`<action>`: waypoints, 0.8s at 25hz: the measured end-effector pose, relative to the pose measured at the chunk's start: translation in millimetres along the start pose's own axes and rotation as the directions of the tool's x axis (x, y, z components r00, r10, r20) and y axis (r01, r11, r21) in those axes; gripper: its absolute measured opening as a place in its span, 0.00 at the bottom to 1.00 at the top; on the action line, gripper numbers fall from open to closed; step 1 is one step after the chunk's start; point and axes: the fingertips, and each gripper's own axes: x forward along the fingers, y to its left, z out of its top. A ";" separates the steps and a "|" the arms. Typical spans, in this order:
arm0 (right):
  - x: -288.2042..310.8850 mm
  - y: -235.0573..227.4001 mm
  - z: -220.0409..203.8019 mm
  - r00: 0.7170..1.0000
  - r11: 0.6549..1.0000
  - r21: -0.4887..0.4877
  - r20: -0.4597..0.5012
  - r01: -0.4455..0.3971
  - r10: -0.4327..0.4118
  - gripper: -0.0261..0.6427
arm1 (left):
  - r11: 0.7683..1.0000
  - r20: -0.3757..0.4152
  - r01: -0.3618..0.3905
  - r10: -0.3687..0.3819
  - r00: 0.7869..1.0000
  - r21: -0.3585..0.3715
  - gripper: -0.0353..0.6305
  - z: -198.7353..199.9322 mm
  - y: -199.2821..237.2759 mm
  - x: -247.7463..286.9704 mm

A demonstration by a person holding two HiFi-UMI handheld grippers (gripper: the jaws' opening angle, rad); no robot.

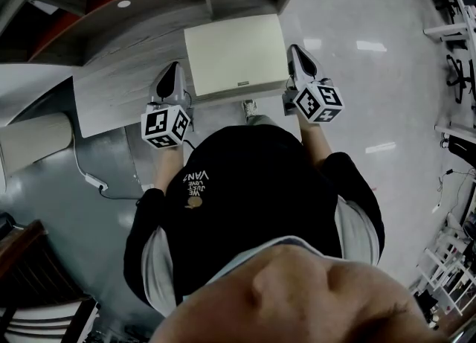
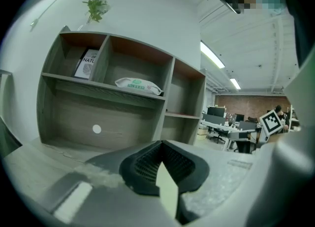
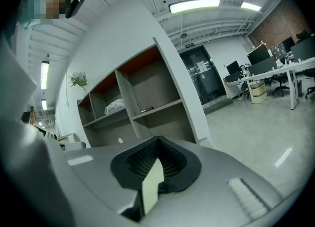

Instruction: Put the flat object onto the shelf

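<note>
My left gripper (image 1: 175, 72) and right gripper (image 1: 297, 55) each clamped shut on opposite side edges of the cream flat board (image 1: 234, 53), carried between them at the grey worktop's (image 1: 111, 100) right end, the shelf (image 2: 74, 81) just beyond

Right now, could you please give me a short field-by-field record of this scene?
Flat object: cream panel, held between both grippers
Left gripper: shut on one edge of the panel
Right gripper: shut on the opposite edge
Shelf: wood-grain, open compartments, ahead of the grippers
On shelf: white pouch on a middle board
Task state: panel not yet set down
</note>
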 end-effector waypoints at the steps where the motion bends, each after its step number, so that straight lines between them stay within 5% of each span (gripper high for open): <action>1: 3.8 -4.5 -4.0 1.000 1.000 -0.003 -0.017 0.006 -0.007 0.04 | 1.000 -0.010 -0.005 0.005 1.000 -0.004 0.06 -3.5 1.8 3.7; 7: 24.1 -26.5 -30.4 0.993 0.999 0.007 -0.117 0.033 -0.032 0.13 | 0.998 -0.088 -0.025 0.020 0.996 -0.057 0.10 -28.4 14.4 21.6; 20: 57.6 -57.1 -61.6 0.966 0.998 0.043 -0.258 0.037 -0.025 0.35 | 0.987 -0.223 -0.067 0.033 0.974 -0.148 0.39 -73.5 29.6 53.7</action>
